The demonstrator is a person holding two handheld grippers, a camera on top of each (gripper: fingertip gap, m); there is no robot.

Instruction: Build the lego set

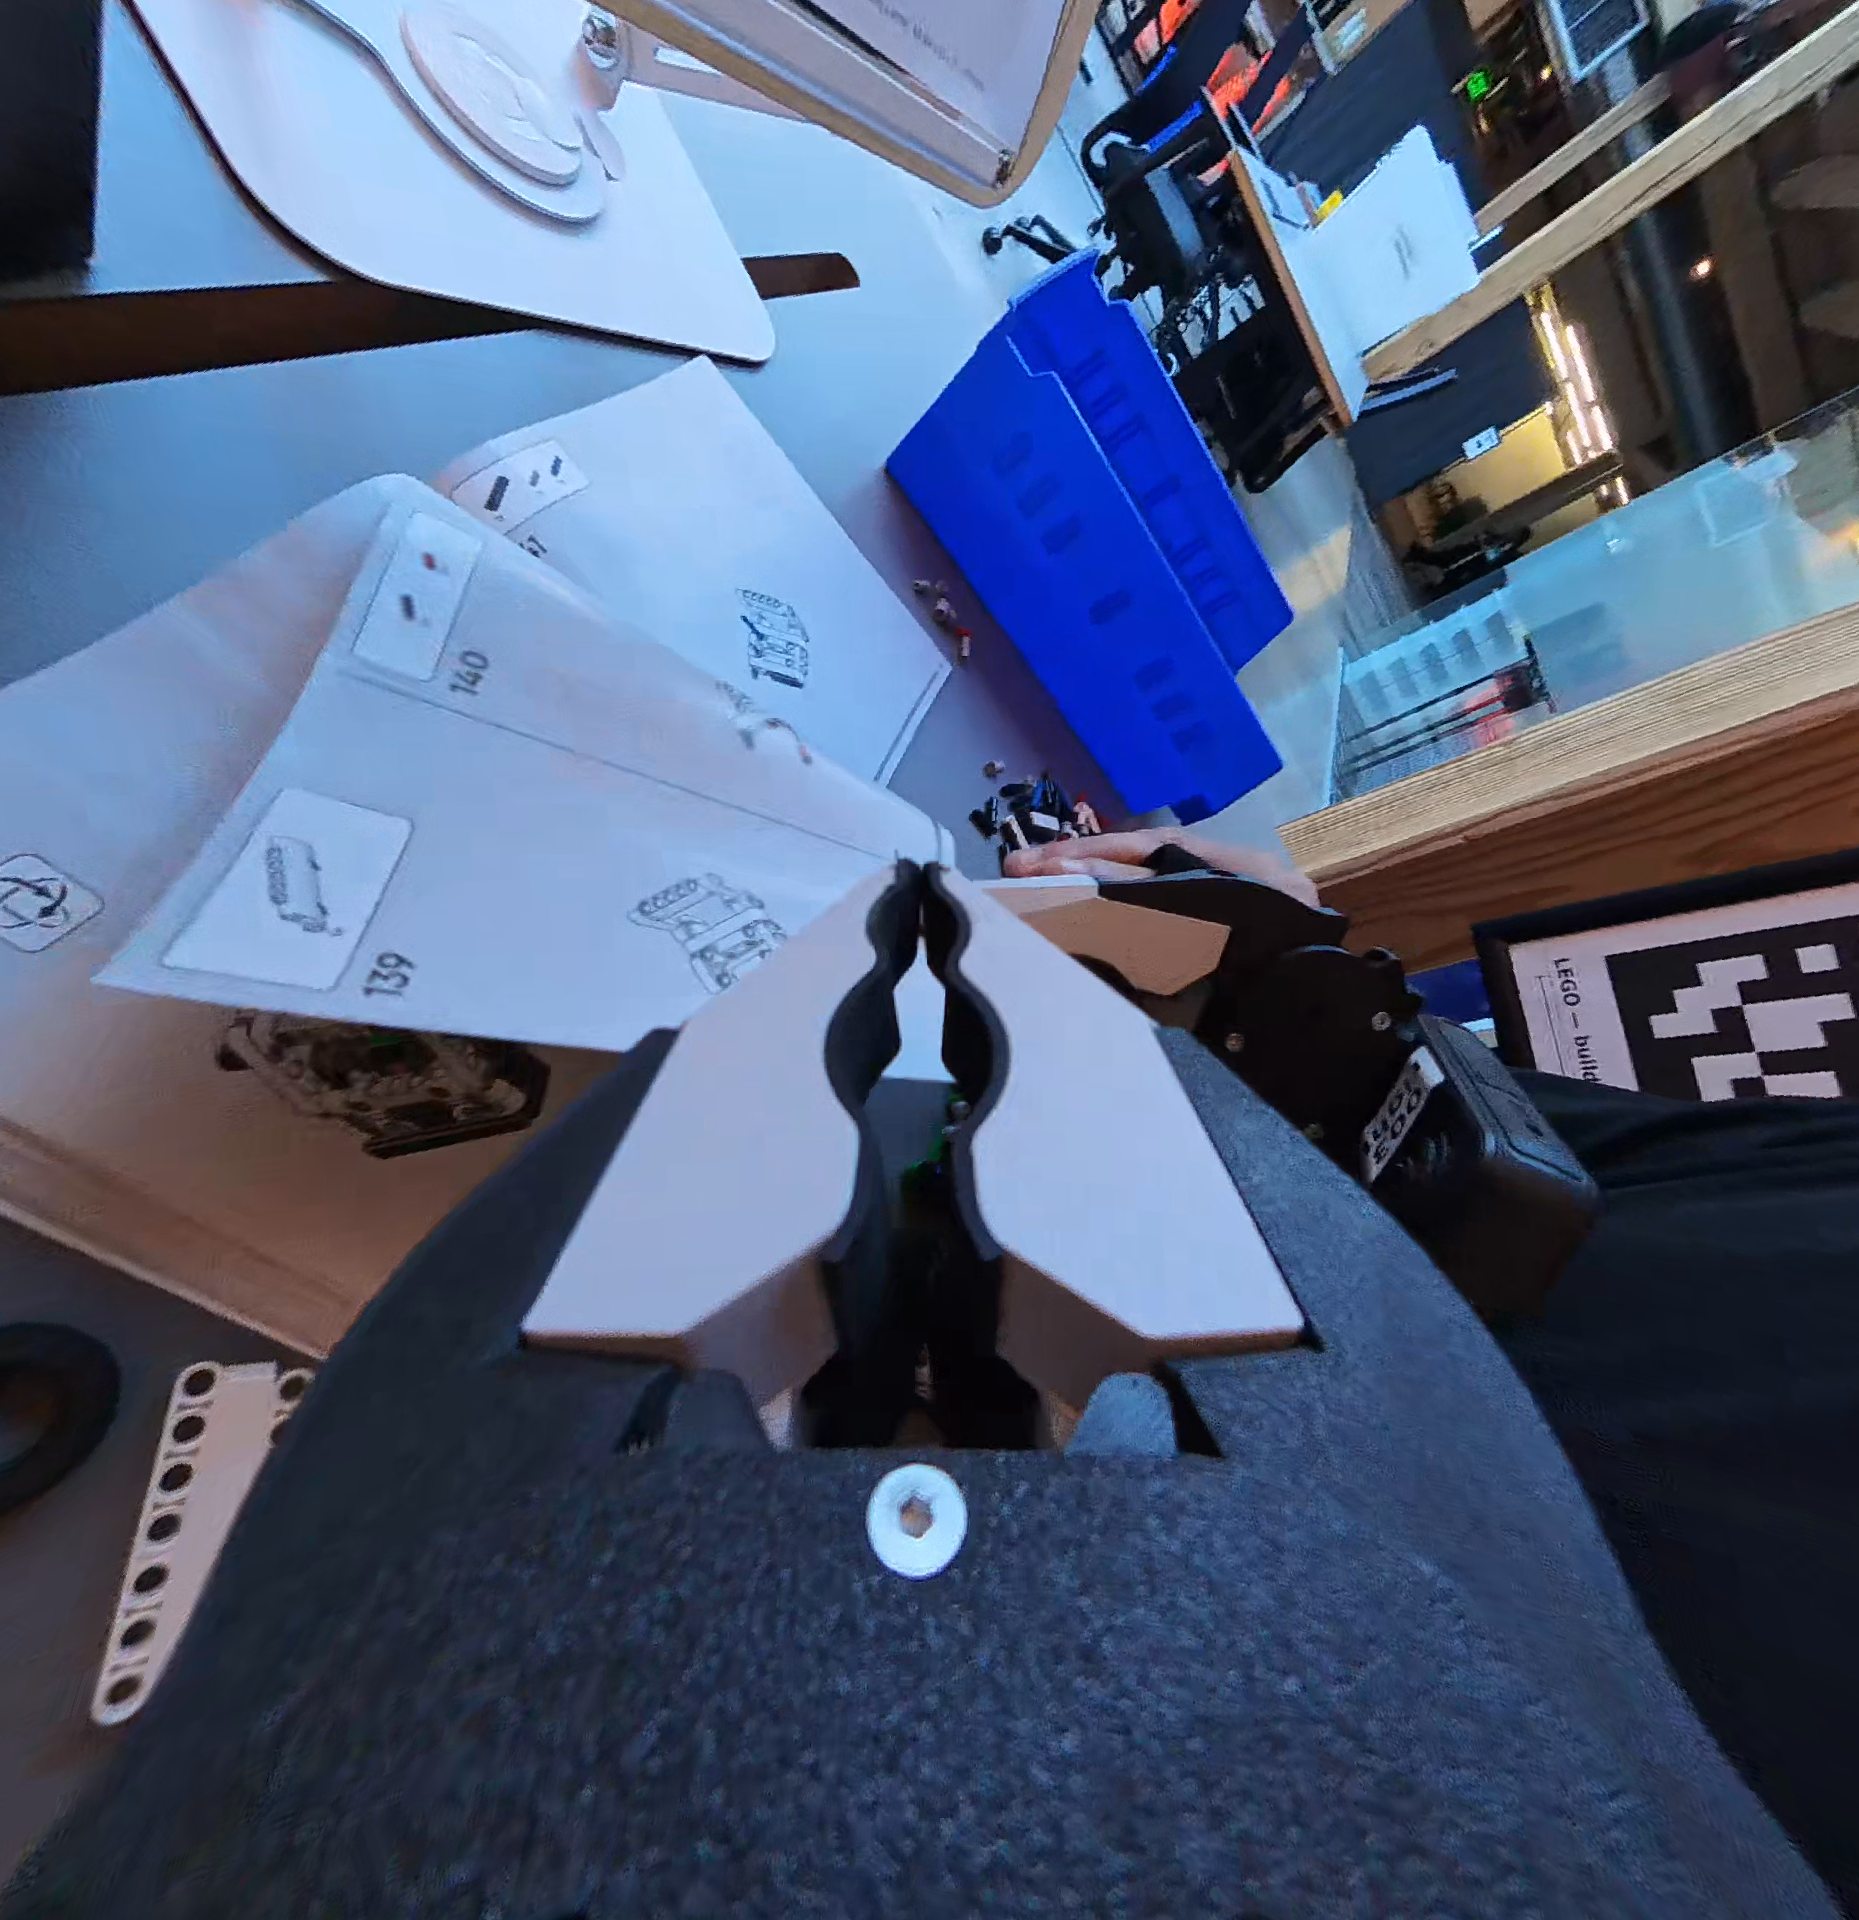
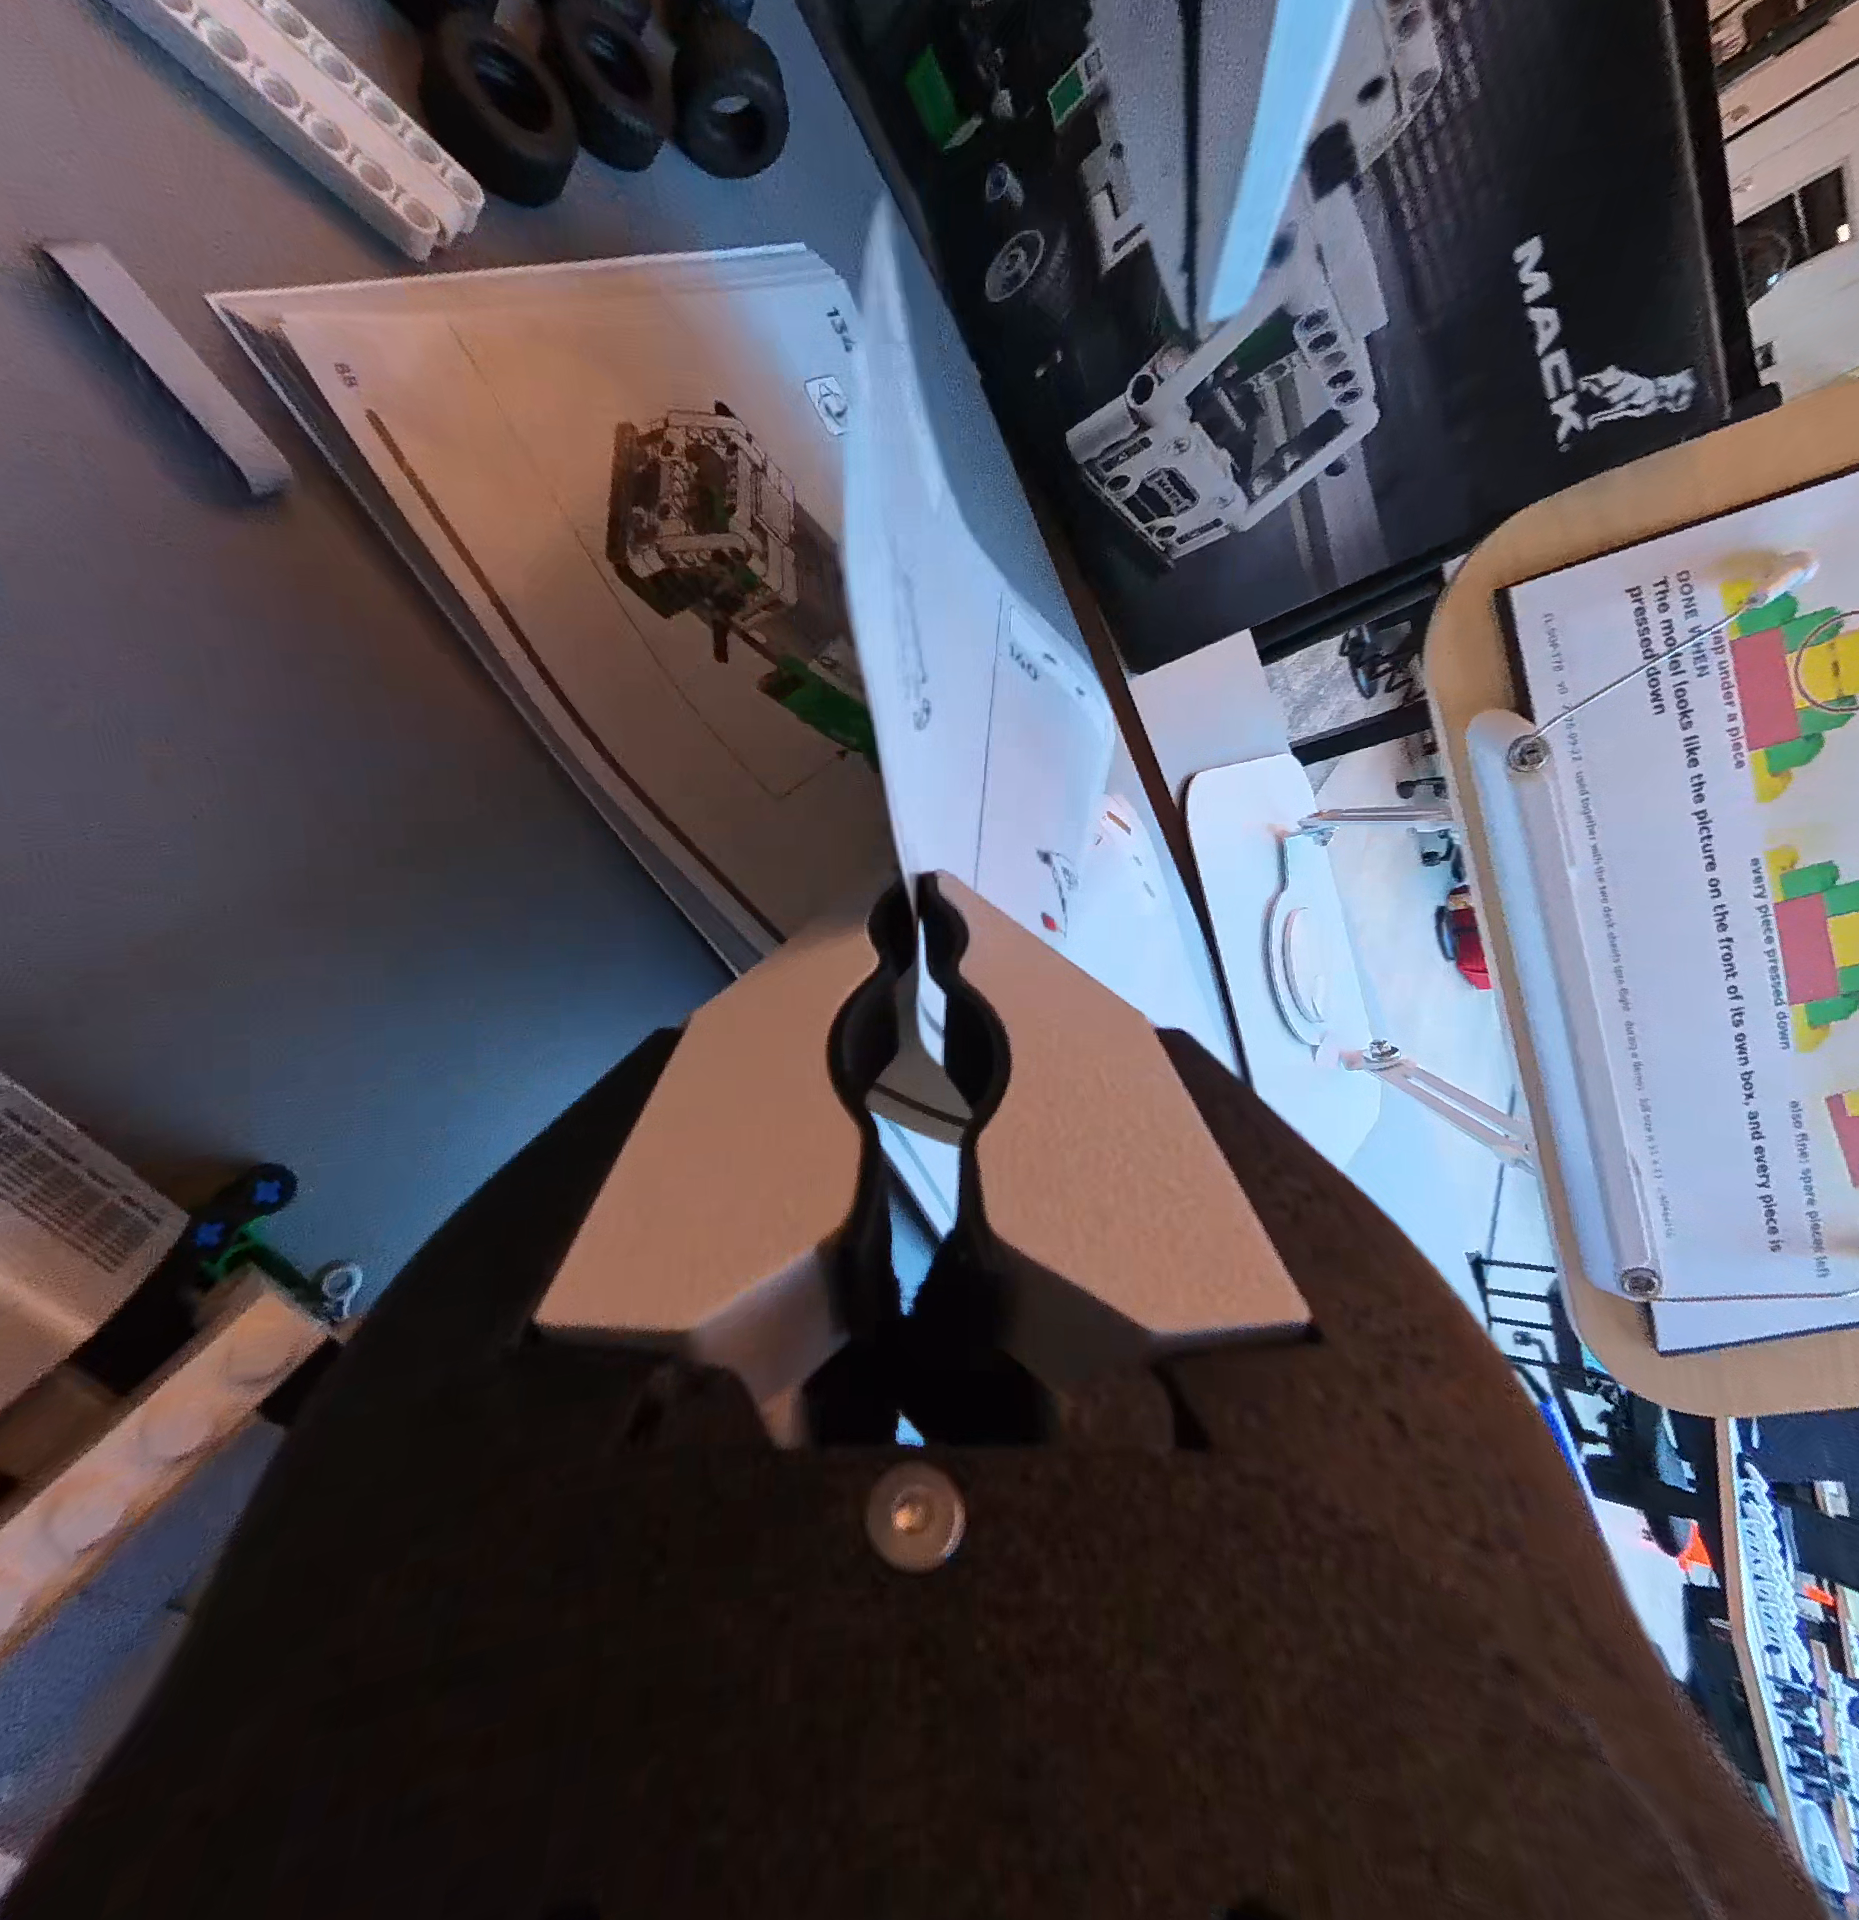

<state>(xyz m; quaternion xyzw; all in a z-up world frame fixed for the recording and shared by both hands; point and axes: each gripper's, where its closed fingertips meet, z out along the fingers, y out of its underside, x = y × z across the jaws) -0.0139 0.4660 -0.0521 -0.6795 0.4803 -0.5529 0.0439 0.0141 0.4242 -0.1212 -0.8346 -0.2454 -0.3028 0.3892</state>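
Right tool (image 2: 920, 891) clamped on a lifted page (image 2: 909, 582) of the open booklet (image 2: 551, 499), left tool (image 1: 922, 875) closed with nothing held, booklet laid on the grey worktop (image 2: 281, 831), tyres (image 2: 603, 88) and white beam (image 2: 322, 99) beyond, blue bin (image 1: 1091, 561) nearby.

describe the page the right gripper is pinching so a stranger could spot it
Start at the open instruction booklet lying on the grey table. One white page rises from it on edge, its corner clamped in the right gripper. Unlike the flat pages, it stands curled upward.
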